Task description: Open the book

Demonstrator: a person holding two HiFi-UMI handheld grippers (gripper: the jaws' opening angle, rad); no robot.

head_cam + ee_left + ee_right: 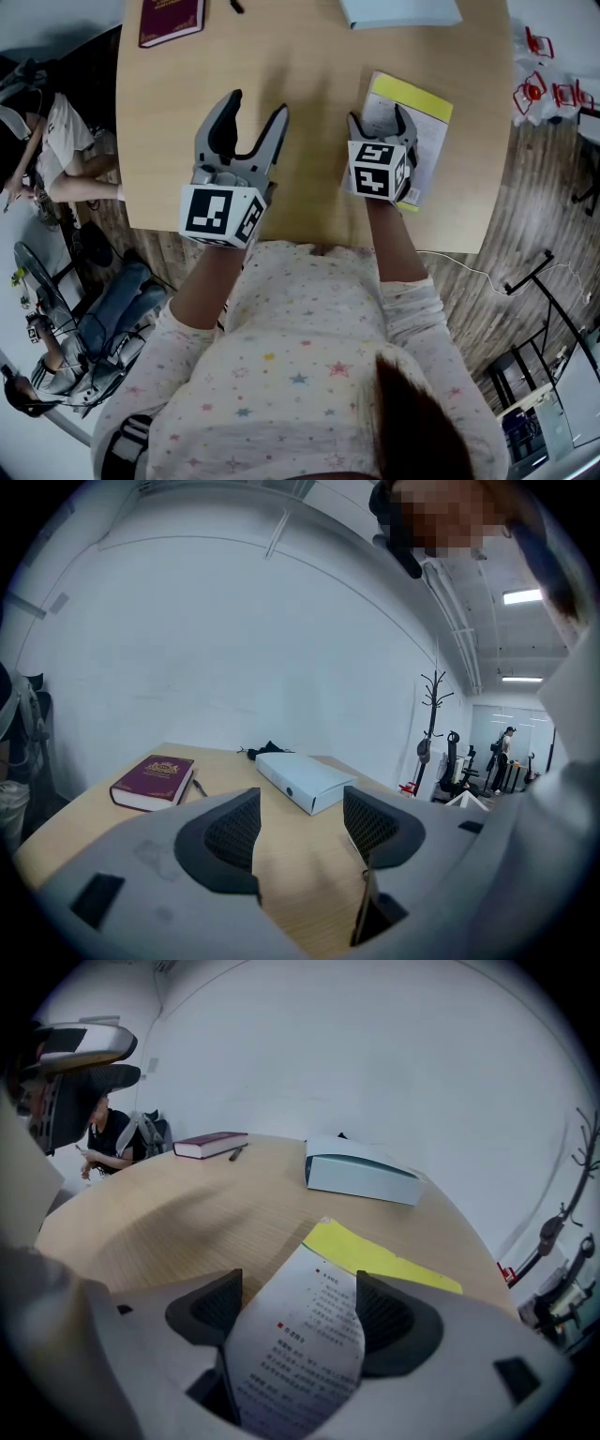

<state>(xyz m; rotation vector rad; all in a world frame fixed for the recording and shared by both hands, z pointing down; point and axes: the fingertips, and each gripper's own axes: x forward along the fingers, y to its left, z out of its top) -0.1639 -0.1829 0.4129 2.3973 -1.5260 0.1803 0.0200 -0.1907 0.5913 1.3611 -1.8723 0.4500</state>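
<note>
A thin book (418, 141) with a yellow sheet (412, 95) showing at its far edge lies on the wooden table (309, 75) near the front right. My right gripper (380, 122) is over it, jaws apart. In the right gripper view a white printed page (300, 1354) curls up between the jaws of the right gripper (298, 1312), above the yellow sheet (375, 1255). My left gripper (255, 108) hovers open over bare table to the book's left; nothing sits between the jaws of the left gripper (300, 832).
A maroon hardback (171, 19) with a pen (198, 787) beside it lies at the far left. A white box file (398, 11) sits at the far edge. A seated person (56, 150) is left of the table. A coat rack (433, 714) stands beyond.
</note>
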